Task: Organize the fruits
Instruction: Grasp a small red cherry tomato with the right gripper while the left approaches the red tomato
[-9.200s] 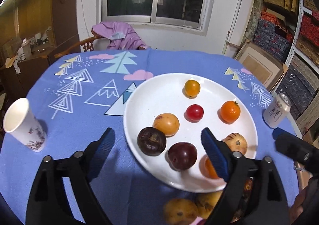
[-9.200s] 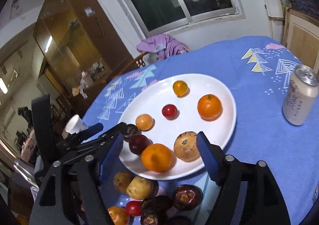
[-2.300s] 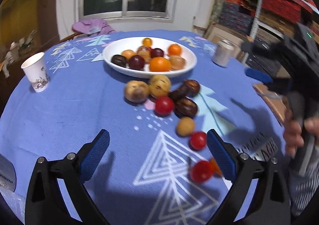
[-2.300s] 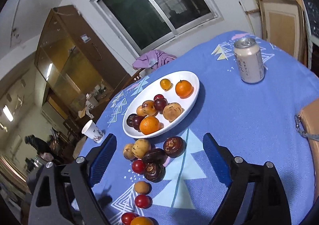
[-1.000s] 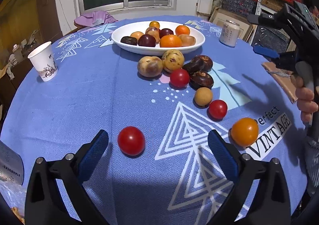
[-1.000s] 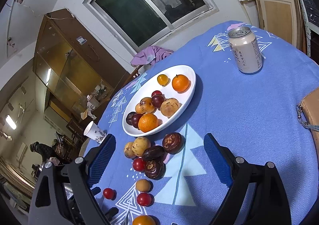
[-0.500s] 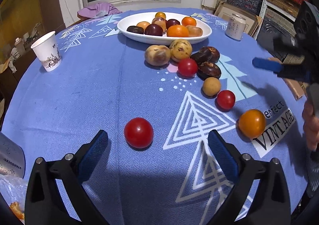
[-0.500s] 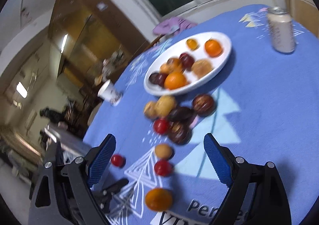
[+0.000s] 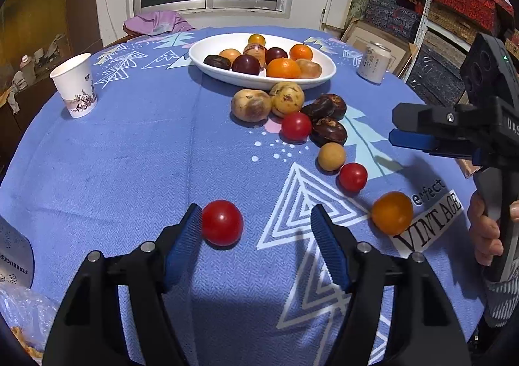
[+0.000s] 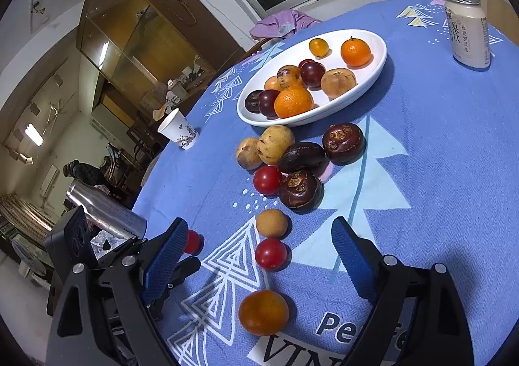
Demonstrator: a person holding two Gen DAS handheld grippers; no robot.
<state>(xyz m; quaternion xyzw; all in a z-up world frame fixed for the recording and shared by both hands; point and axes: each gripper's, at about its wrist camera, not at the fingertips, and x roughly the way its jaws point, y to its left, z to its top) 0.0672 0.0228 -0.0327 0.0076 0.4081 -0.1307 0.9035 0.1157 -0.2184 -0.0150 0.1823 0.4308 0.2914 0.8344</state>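
Currently, the left gripper [image 9: 256,229] is held low over the blue patterned tablecloth [image 9: 129,155], and its jaws are closing. A red cherry tomato [image 9: 222,222] is seen between the blue pads, close against the left pad, while the right pad [image 9: 327,249] stands clear of it, so nothing is pinched. The right gripper [image 10: 259,249] is held with its jaws spread wide and nothing gripped. Between its fingers, on the cloth, a second red tomato [image 10: 271,253] and a small tan round fruit [image 10: 271,222] are framed, and an orange fruit [image 10: 263,312] lies nearer the camera beside the printed lettering. In the left wrist view this gripper is seen at the right edge, held by a hand [image 9: 486,229].

A white oval plate [image 9: 207,53] is placed farther back on the table and is filled with oranges, dark plums and tan fruits. Just in front of the plate a cluster is gathered: two yellowish spotted fruits [image 9: 269,100], three dark brown fruits [image 10: 321,158] and another red tomato [image 9: 296,126]. A drink can [image 10: 468,31] stands to the right of the plate, and a paper cup [image 9: 75,85] stands well apart to the left. A silver bottle [image 10: 107,213] lies near the table edge.
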